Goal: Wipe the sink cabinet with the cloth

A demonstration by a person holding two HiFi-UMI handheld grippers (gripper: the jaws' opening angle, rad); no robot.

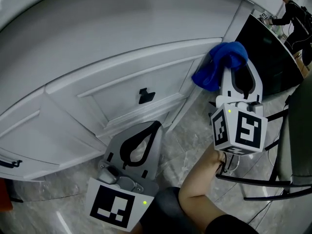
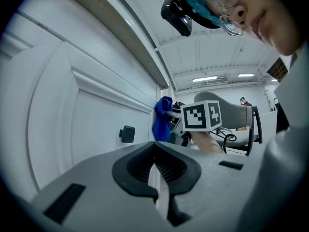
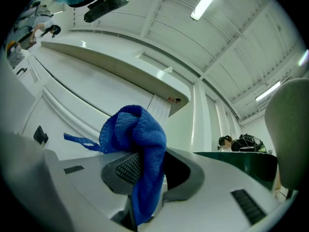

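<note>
Right gripper (image 1: 234, 66) at one o'clock is pinching the cloth (image 1: 220, 63) beside the sink cabinet (image 1: 112, 67); fingers of the left gripper (image 1: 157, 125) are sitting closed.

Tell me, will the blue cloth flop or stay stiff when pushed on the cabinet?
Probably floppy: the blue cloth bunches in soft folds and droops between the jaws of the right gripper. It looks light, as a thin pinch holds it. Its fuzzy weave likely drags slightly on the smooth cabinet door.
</note>
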